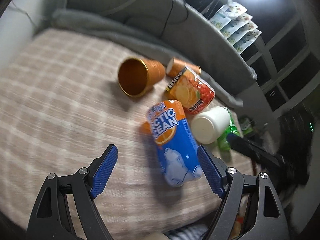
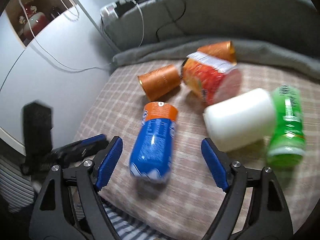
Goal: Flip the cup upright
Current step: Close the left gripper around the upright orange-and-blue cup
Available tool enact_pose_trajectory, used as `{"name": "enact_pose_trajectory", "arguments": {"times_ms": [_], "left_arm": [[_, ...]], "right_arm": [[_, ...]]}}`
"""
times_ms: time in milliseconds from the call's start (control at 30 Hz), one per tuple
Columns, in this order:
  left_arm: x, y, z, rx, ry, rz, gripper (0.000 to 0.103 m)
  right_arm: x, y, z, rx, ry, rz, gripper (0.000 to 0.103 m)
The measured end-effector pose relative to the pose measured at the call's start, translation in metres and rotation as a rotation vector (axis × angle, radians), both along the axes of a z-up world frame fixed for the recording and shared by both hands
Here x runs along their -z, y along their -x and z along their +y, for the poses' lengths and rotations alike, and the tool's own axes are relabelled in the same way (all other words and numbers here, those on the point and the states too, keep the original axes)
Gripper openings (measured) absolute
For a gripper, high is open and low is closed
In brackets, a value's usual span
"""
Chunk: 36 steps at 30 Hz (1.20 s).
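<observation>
Several cups lie on their sides on a checked beige cloth (image 1: 60, 92). An orange cup (image 1: 138, 76) lies with its mouth toward the left wrist camera; it also shows in the right wrist view (image 2: 160, 82). A blue-and-orange Arctic Ocean cup (image 1: 174, 142) lies between the fingers of my open left gripper (image 1: 158, 156), not touched. In the right wrist view the same blue cup (image 2: 154, 140) lies between the fingers of my open right gripper (image 2: 162, 146). A white cup (image 1: 210, 126) (image 2: 240, 120), a green cup (image 2: 288, 124) and a red-and-yellow printed cup (image 1: 192, 90) (image 2: 210, 80) lie nearby.
A second orange cup (image 1: 180, 66) (image 2: 220, 50) lies behind the printed cup. A grey padded rim (image 1: 140, 38) (image 2: 220, 10) borders the cloth at the back. The right gripper shows at the right of the left wrist view (image 1: 252, 148); the left gripper shows at the left of the right wrist view (image 2: 80, 146).
</observation>
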<state>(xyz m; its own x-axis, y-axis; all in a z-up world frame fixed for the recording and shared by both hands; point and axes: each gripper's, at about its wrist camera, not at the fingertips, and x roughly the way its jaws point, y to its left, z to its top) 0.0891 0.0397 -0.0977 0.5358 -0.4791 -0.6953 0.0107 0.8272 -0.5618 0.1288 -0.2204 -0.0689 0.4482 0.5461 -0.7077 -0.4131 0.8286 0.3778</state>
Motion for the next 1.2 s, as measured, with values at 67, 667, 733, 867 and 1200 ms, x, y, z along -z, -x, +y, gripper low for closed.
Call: {"name": "enact_pose_trajectory", "arguments": {"times_ms": [67,667,733,867,1200], "left_arm": [[0.008,-0.014,-0.002,0.006,0.061,0.053,0.082],[0.03,-0.072,-0.024,-0.002,0.091,0.171,0.08],[0.03,-0.072,-0.028,0.013,0.075,0.168,0.08],[0.032,-0.078,-0.032,0.018,0.055,0.172,0.072],[0.024,-0.077,-0.039,0.035,0.004,0.13,0.063]], "right_arm": [[-0.004,0.015,-0.009,0.029,0.024,-0.046,0.084],[-0.009,0.077,-0.08,0.205,0.026,-0.15,0.09],[-0.007,0.077,-0.084,0.214,0.017,-0.14,0.09],[-0.003,0.076,-0.087,0.227,0.013,-0.132,0.09],[0.0,0.076,-0.093,0.259,-0.001,-0.118,0.09]]}}
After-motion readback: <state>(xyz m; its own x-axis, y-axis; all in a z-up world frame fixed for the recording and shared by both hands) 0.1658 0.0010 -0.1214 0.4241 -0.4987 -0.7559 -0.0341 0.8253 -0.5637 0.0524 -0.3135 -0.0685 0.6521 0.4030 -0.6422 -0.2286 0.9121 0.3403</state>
